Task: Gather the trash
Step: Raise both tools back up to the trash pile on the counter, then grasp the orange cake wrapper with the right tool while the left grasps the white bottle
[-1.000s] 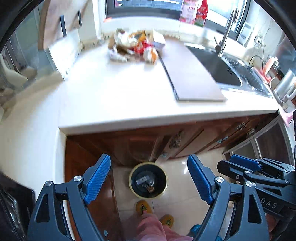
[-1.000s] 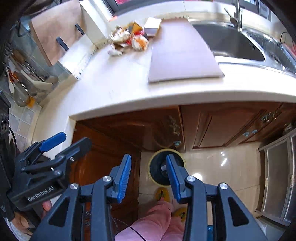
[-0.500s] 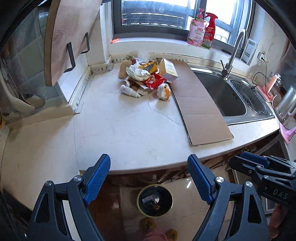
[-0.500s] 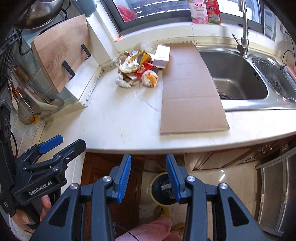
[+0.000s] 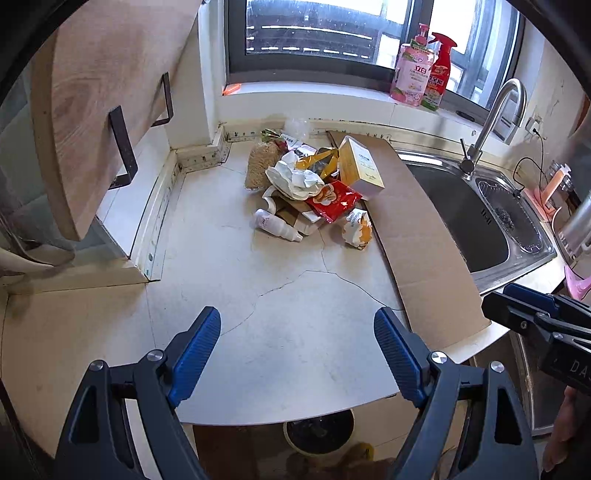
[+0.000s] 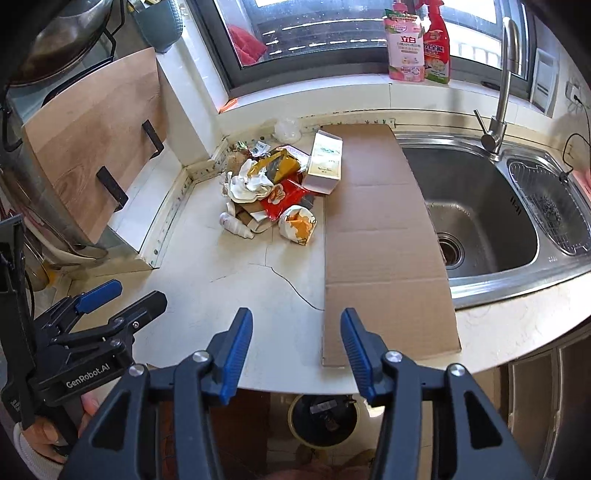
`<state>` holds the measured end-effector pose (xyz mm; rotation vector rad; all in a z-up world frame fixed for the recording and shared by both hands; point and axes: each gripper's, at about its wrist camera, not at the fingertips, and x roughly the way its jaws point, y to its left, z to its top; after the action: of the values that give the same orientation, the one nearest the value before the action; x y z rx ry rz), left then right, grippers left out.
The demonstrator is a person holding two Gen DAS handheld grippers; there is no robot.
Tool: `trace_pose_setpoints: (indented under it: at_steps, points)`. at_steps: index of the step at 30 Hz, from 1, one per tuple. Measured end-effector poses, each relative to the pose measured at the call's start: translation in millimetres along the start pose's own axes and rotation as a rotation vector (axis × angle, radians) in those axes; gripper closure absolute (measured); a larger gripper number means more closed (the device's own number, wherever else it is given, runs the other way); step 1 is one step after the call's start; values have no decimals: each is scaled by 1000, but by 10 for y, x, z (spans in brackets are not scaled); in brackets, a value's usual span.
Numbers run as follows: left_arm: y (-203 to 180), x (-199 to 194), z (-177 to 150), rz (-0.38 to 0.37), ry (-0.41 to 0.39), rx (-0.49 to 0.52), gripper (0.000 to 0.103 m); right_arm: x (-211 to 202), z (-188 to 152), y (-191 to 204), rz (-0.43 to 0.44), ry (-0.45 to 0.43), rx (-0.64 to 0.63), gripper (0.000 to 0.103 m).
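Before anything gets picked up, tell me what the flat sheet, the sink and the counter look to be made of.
Flat sheet: corrugated cardboard, matte brown, with fold creases across it.
Sink: stainless steel by the look of it, brushed grey with soft reflections.
Counter: probably stone or a stone-like composite, pale and smooth with a slight sheen; a thin dark crack runs across it.

Cracked pale countertop [image 5: 295,332], steel sink [image 6: 480,206], daylit window [image 5: 314,33], tiled floor, wooden cabinets
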<state>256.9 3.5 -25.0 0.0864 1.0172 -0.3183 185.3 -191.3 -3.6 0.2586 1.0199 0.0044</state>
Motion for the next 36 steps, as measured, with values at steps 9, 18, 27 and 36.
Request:
trace_pose_setpoints:
  at_steps: [9,18,27,36]
  points:
    - [146,512,326,34,51,-71,19,569,638,-7,18,40,-150,49]
    - [241,1077,675,98,101,-175,23,1453,1042,-53,94,173,-292,49]
    - [395,1523,782,138,150,-294,23,2070,1010,41,173,271,-402,49]
    - [435,1819,867,154,173,-372,31,2183,1117,-103,277,281,-329,58]
